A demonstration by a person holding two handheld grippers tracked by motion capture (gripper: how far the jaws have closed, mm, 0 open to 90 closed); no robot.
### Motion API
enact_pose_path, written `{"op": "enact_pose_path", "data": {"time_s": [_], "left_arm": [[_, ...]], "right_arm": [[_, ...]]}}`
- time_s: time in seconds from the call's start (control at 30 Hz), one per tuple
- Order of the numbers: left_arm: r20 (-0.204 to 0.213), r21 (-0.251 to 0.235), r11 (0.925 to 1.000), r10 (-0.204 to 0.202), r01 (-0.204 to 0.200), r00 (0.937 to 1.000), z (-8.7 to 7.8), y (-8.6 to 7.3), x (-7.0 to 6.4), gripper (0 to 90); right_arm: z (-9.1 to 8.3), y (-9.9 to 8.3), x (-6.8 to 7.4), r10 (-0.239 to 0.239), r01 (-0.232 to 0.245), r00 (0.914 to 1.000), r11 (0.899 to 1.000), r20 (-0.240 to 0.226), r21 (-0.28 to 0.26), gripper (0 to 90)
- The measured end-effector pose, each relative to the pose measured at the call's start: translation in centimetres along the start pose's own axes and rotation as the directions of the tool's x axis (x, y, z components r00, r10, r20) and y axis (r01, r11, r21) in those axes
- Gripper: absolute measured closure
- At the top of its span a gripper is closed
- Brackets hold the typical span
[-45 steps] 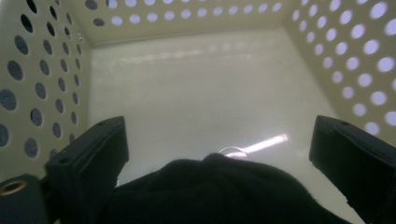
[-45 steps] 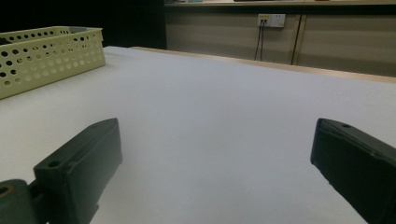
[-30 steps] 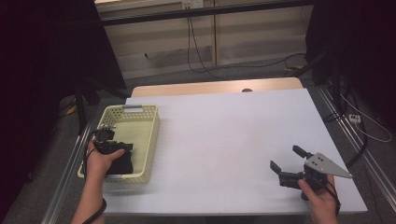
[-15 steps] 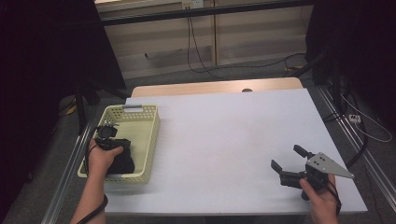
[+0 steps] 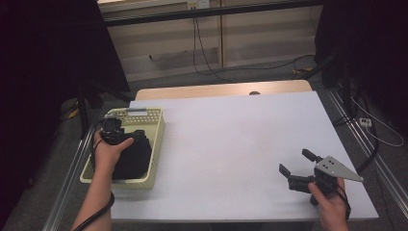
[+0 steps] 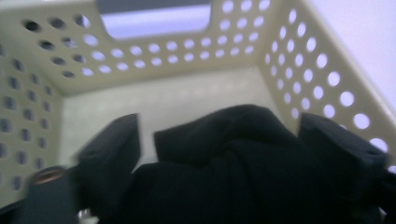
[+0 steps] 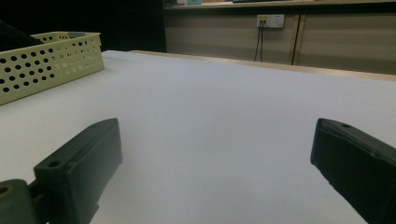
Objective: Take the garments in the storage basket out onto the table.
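1. High view. A pale perforated basket (image 5: 156,139) sits at the left edge of the white table (image 5: 231,139). A black cloth (image 5: 134,156) lies inside it, heaped toward the near end. The left gripper (image 5: 111,129) is held over the basket's far half, just above the cloth; from here I cannot tell how its jaws stand. The right gripper (image 5: 299,168) rests near the table's near right corner, well apart from the basket, its jaws spread with nothing between them.

2. Left gripper view. The camera looks down into the basket (image 6: 299,70). The two black jaws stand wide apart, one on either side of the cloth (image 6: 233,163), which bulges up between them. Whether the pads touch the fabric cannot be told. The basket floor beyond the cloth is bare.

3. Right gripper view. The jaws are wide apart, low over bare table (image 7: 215,107). The basket (image 7: 46,65) stands far off at the left.
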State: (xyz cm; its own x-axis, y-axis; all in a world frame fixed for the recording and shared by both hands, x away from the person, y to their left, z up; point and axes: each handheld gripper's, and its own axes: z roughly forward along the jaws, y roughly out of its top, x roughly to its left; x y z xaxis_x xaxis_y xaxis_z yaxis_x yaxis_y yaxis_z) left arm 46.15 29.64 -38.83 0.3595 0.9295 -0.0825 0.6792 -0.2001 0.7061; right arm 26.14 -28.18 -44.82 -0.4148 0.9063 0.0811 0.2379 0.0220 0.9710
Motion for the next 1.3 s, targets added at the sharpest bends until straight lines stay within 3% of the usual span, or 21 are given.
{"op": "enact_pose_path", "data": {"time_s": [0.07,0.17,0.27,0.3,0.33,0.47,0.5,0.57,0.63,0.67,0.73,0.77,0.83,0.87,0.93,1.0,1.1,1.13,1.17,1.2,1.3], "left_arm": [[0.011,-0.026,0.9996,0.015,-0.015,0.9998,-0.9,-0.1,0.4,11.6],[0.032,-0.039,0.9992,-0.003,0.004,0.9995,-2.3,-0.3,0.9,7.9],[0.042,-0.013,0.9999,-0.010,0.010,0.9991,-2.9,-0.8,1.0,7.3],[0.053,0.004,0.9999,0.012,-0.012,0.9985,-2.8,-1.2,1.0,7.3],[0.052,0.004,0.9998,0.018,-0.018,0.9985,-2.6,-1.5,0.9,7.2],[0.044,0.081,0.9961,0.033,-0.036,0.9985,-0.9,-3.2,0.9,5.7],[0.045,0.085,0.9960,0.024,-0.028,0.9987,-0.6,-3.4,1.0,5.7],[0.062,0.111,0.9935,-0.033,0.026,0.9975,0.4,-4.1,1.3,2.9],[0.093,0.150,0.9869,-0.074,0.059,0.9930,1.4,-4.7,1.2,2.9],[0.088,0.181,0.9815,-0.078,0.061,0.9931,1.9,-4.8,1.0,2.9],[0.081,0.219,0.9756,-0.038,0.019,0.9960,2.4,-4.6,0.5,3.2],[0.075,0.216,0.9764,-0.018,0.001,0.9970,2.6,-4.6,0.3,3.2],[0.083,0.201,0.9796,-0.018,0.001,0.9964,2.5,-4.7,0.3,4.0],[0.119,0.196,0.9806,-0.009,-0.014,0.9929,2.3,-4.6,0.3,9.6],[0.175,0.198,0.9798,-0.008,-0.028,0.9846,1.9,-4.5,0.5,30.5],[0.182,0.212,0.9770,-0.017,-0.022,0.9831,1.8,-4.4,0.3,40.9],[0.180,0.225,0.9744,-0.050,0.008,0.9824,1.7,-4.3,0.3,51.8],[0.176,0.231,0.9728,-0.057,0.015,0.9828,1.7,-4.2,0.2,53.3],[0.160,0.216,0.9764,-0.051,0.016,0.9857,1.7,-4.1,0.1,53.3],[0.176,0.239,0.9710,-0.059,0.015,0.9827,1.5,-3.8,0.2,55.1],[0.146,0.227,0.9737,-0.055,0.021,0.9878,1.1,-3.0,0.1,56.3]], "right_arm": [[0.1,0.0,0.1,0.003,-0.003,1.0000,1.000,0.000,0.001,1.6],[0.3,0.0,0.4,-0.011,0.011,0.9999,1.000,-0.011,0.006,1.6],[0.4,0.1,0.4,-0.018,0.018,0.9997,1.000,-0.014,0.010,1.6],[0.4,0.1,0.4,-0.020,0.020,0.9997,1.000,-0.014,0.007,1.6],[0.4,0.1,0.4,-0.019,0.019,0.9997,1.000,-0.013,0.008,1.6],[0.4,0.1,0.4,-0.019,0.019,0.9997,1.000,-0.013,0.008,1.6],[0.4,0.1,0.4,-0.019,0.019,0.9997,1.000,-0.013,0.008,1.6],[0.4,0.1,0.4,-0.020,0.020,0.9997,1.000,-0.015,0.007,1.6],[0.4,0.1,0.4,-0.018,0.018,0.9998,1.000,-0.013,0.007,1.6],[0.4,0.1,0.3,-0.018,0.018,0.9998,1.000,-0.011,0.009,1.6],[0.3,0.1,0.2,-0.012,0.012,0.9999,1.000,-0.006,0.007,1.7],[0.3,0.1,0.2,-0.009,0.009,1.0000,1.000,-0.004,0.005,1.6],[0.2,0.1,0.2,-0.011,0.011,0.9999,1.000,-0.004,0.004,1.6],[0.2,0.1,0.1,-0.013,0.013,0.9999,1.000,-0.003,0.002,1.7],[0.2,0.1,0.1,-0.011,0.011,0.9999,1.000,-0.005,0.002,1.6],[0.3,0.1,0.2,-0.010,0.010,0.9999,1.000,-0.005,0.005,1.6],[0.4,0.1,0.4,-0.015,0.015,0.9998,1.000,-0.009,0.003,1.6],[0.3,0.1,0.4,-0.015,0.015,0.9998,1.000,-0.009,0.004,1.6],[0.3,0.1,0.4,-0.015,0.015,0.9998,1.000,-0.009,0.004,1.6],[0.4,0.1,0.3,-0.017,0.017,0.9998,1.000,-0.008,0.005,1.6],[0.4,0.1,0.3,-0.007,0.007,1.0000,1.000,-0.005,0.001,1.7]]}}
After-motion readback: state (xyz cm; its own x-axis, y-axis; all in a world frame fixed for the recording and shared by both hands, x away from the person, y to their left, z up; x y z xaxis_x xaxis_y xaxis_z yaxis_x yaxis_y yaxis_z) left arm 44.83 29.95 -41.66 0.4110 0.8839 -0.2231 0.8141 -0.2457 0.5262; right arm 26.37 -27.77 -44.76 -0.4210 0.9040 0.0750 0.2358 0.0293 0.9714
